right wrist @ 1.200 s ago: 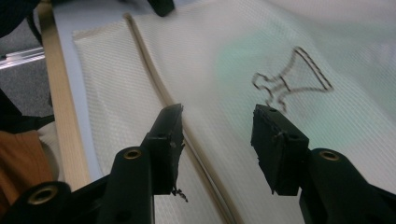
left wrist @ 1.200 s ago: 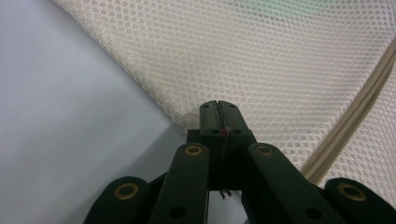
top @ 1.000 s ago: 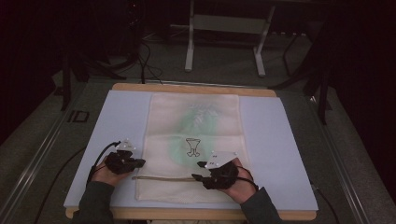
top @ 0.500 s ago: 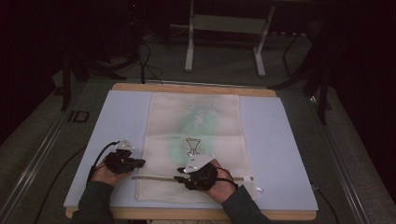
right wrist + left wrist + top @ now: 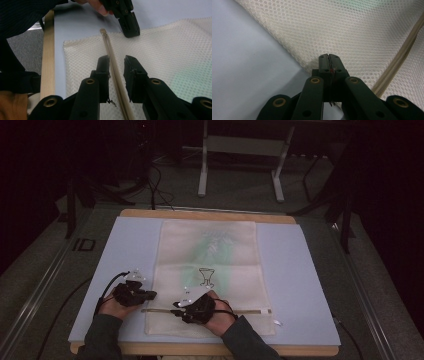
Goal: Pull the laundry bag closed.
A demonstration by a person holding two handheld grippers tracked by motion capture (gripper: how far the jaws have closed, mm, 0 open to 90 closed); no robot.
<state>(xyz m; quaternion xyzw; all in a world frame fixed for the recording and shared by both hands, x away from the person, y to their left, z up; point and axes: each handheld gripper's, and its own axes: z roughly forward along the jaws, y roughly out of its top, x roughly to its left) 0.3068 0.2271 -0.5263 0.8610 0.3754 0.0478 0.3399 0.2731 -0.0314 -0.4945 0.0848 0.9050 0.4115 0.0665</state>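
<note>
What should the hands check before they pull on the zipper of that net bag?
1. Left gripper shut on the mesh bag's edge: ok.
2. Right gripper straddles the zipper: ok.
3. Right pads pressing the zipper: not ok, gaps remain; its jaws have just been closing.
4. Zipper pull between the right jaws: cannot tell.
5. Bag lying flat on the blue mat: ok.

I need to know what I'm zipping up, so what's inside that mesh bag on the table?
Through the mesh bag a pale green item shows faintly, with a goblet-shaped outline below it. The weave blurs it, so what the item is cannot be told.
</note>
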